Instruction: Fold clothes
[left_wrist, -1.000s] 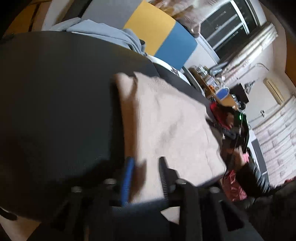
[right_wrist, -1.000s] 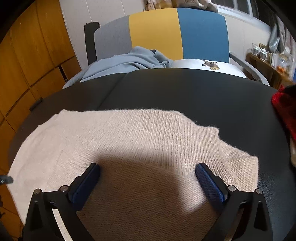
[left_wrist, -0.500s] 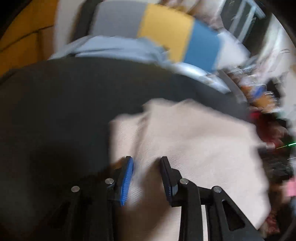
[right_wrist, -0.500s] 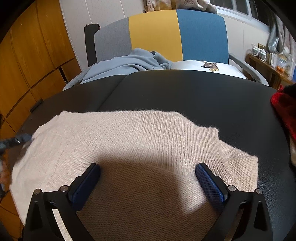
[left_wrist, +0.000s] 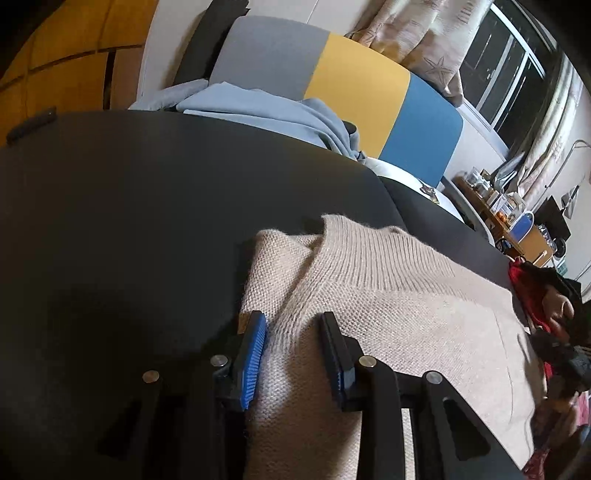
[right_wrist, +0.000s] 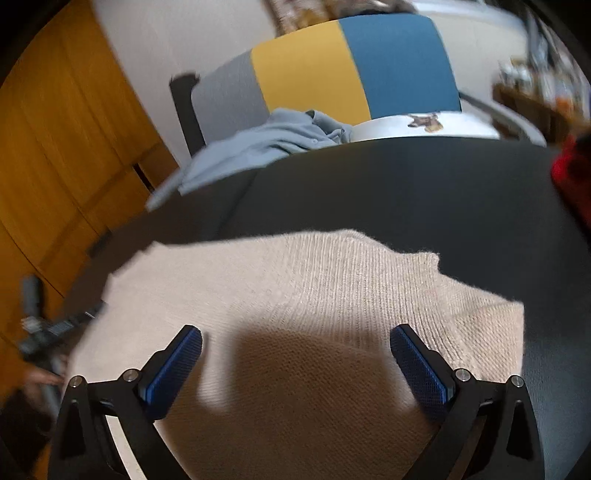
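Note:
A beige knit sweater (left_wrist: 388, 317) lies folded on a black round table (left_wrist: 129, 221); it also shows in the right wrist view (right_wrist: 295, 295). My left gripper (left_wrist: 293, 325) hovers over the sweater's left edge with its jaws narrowly apart and fabric between them; I cannot tell whether they pinch it. My right gripper (right_wrist: 295, 343) is wide open just above the sweater's near part, casting a shadow on it, holding nothing.
A light blue garment (right_wrist: 266, 144) lies on a grey, yellow and blue chair (right_wrist: 351, 70) behind the table. Red cloth (left_wrist: 528, 288) sits at the table's right edge. Wooden cabinets (right_wrist: 55, 155) stand to the left. A cluttered shelf (left_wrist: 509, 206) stands far right.
My left gripper has swung round from the sweater's side to its left edge, jaws still narrow. My right gripper has shifted slightly and the view has blurred; it stays open.

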